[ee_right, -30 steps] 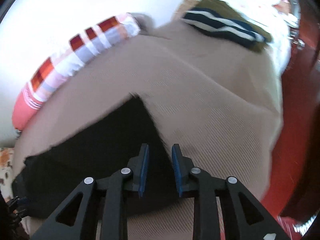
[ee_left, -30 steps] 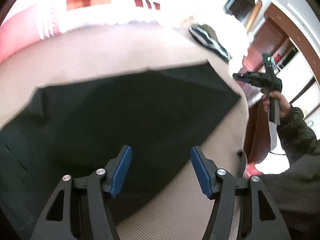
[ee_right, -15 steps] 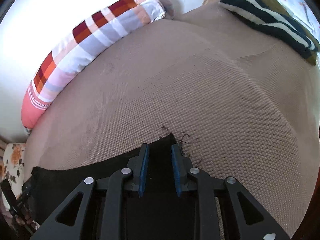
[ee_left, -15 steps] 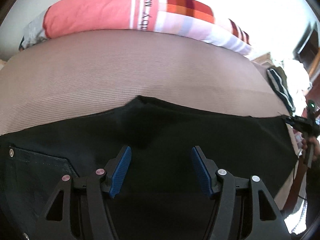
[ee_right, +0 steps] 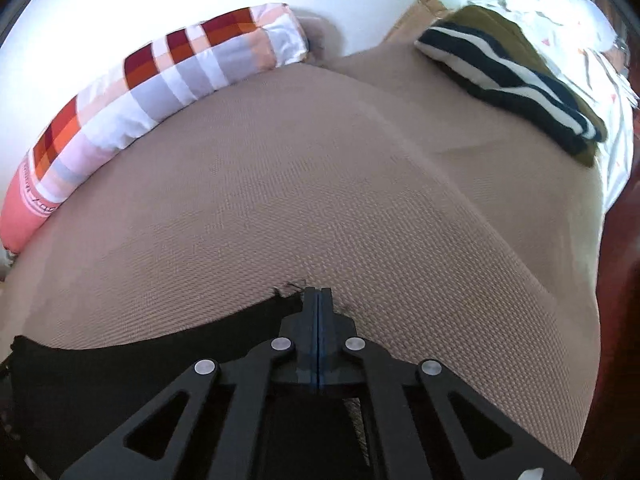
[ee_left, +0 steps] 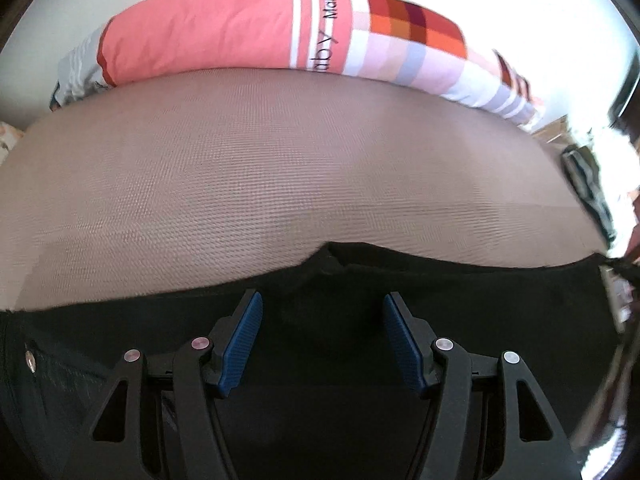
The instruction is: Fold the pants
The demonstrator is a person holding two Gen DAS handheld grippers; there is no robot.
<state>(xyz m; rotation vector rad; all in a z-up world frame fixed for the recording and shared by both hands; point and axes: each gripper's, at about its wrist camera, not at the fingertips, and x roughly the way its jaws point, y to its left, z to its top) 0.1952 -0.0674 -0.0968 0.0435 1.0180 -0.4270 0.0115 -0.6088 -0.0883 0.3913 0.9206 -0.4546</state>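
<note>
Black pants (ee_left: 320, 360) are shown spread flat across a beige woven bed cover (ee_left: 280, 184), with a long patchwork bolster (ee_left: 280, 28) lying along the cover's far edge at 12 o'clock. In the right wrist view the right gripper (ee_right: 318, 300) is seen with its blue pads pressed fully together; the jaws have just been closing, from a narrow gap half a second ago to none, and the frayed hem corner of the pants (ee_right: 286, 300) sits at the fingertips, so the cloth is judged to be pinched there, although the cloth between the pads is itself hidden. In the left wrist view the left gripper (ee_left: 322, 344) is held spread, unchanged in width from a second ago, and it has been carried from the outer edge of the garment to a place over the middle, the far edge of the cloth lying just beyond its tips at 12 o'clock and a riveted pocket (ee_left: 30, 358) at 9 o'clock; nothing is gripped by it. A striped folded garment (ee_right: 508, 76) rests well apart at 1 o'clock in the right wrist view. With one corner secured and the second hold not yet taken, the fold is judged to be at its start.
</note>
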